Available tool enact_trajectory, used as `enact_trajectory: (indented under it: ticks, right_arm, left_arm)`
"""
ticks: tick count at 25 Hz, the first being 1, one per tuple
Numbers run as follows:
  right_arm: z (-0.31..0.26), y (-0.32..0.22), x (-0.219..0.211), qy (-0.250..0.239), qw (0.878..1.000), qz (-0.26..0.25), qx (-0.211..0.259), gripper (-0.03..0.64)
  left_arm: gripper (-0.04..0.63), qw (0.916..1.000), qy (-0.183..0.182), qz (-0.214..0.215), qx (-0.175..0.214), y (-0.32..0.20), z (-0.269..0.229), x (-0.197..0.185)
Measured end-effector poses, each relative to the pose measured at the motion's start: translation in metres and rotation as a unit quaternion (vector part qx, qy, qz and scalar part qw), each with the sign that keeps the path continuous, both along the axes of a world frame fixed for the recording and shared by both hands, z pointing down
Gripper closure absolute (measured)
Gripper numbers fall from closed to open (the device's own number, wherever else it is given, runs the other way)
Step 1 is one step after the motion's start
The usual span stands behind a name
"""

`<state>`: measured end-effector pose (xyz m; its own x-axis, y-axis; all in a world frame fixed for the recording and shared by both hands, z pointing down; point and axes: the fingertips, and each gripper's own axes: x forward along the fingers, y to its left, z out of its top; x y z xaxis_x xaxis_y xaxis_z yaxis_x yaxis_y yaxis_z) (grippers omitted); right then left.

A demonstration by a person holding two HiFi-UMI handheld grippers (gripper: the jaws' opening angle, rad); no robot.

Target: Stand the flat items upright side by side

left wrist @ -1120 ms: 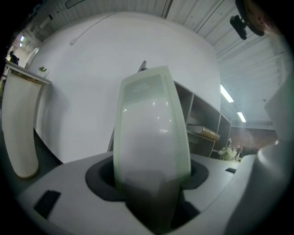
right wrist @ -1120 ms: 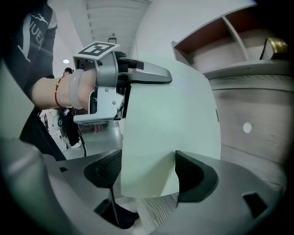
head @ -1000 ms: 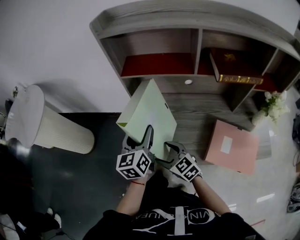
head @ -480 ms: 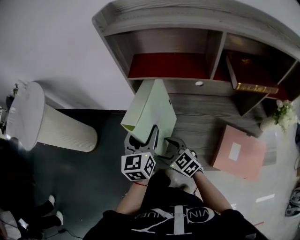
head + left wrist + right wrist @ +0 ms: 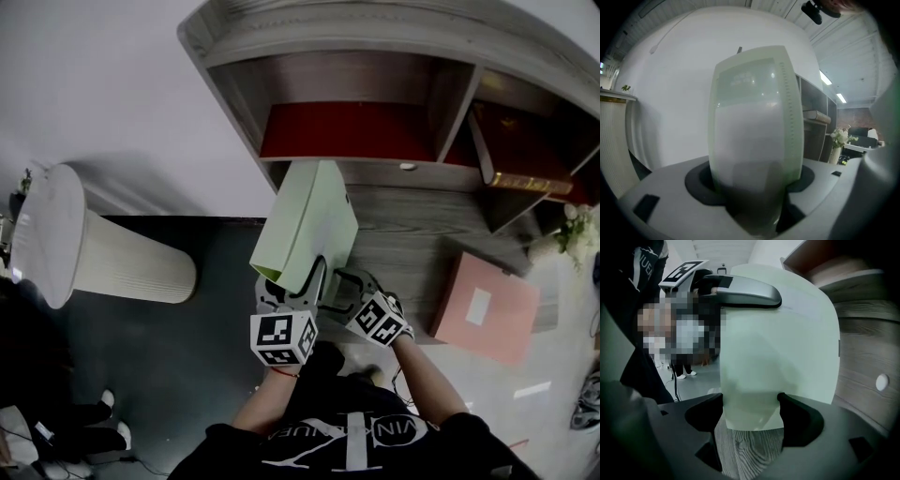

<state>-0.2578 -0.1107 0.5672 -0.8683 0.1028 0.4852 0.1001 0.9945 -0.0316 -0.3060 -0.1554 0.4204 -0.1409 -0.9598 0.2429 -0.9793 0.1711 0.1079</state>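
Flat items, three: green box (image 5: 314, 220), pink box (image 5: 487, 309), maroon book (image 5: 523, 148). Shelf unit (image 5: 328, 37), one.

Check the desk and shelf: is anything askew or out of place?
Yes. The pink box lies flat and skewed on the desk, the dark red book leans aslant in the right shelf compartment, and the pale green box is tilted, not yet upright.

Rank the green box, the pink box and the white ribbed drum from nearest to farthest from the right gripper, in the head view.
1. green box: clamped in the right gripper, just ahead.
2. pink box: flat on the desk, to its right.
3. white ribbed drum: on the floor, far left.
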Motion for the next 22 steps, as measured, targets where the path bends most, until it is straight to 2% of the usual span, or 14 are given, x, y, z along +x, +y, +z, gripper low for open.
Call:
enact_trajectory:
  ticks: [7,12,16,19,22]
  right_arm:
    - [0.014,-0.019,-0.009,0.02,1.0,0.006,0.013,0.23]
    - [0.018,-0.023,-0.014,0.02,1.0,-0.005,0.001,0.218]
    - [0.021,-0.024,-0.027,0.022,1.0,-0.016,-0.005,0.232]
    - [0.022,-0.023,-0.042,0.026,0.999,-0.033,-0.006,0.242]
    - [0.021,-0.022,-0.053,0.025,0.999,-0.047,-0.007,0.238]
  left_arm:
    - [0.278,0.9989,-0.011,0.028,-0.035,-0.006,0.017,0.0]
    - [0.273,0.9987,-0.021,0.038,-0.026,-0.007,0.016,-0.002]
    - [0.272,0.9977,-0.05,0.042,-0.018,-0.006,0.012,-0.004]
    - [0.262,0.9968,-0.069,0.035,-0.02,-0.005,0.011,-0.008]
    - [0.262,0.9969,-0.072,0.025,-0.019,-0.004,0.01,-0.018]
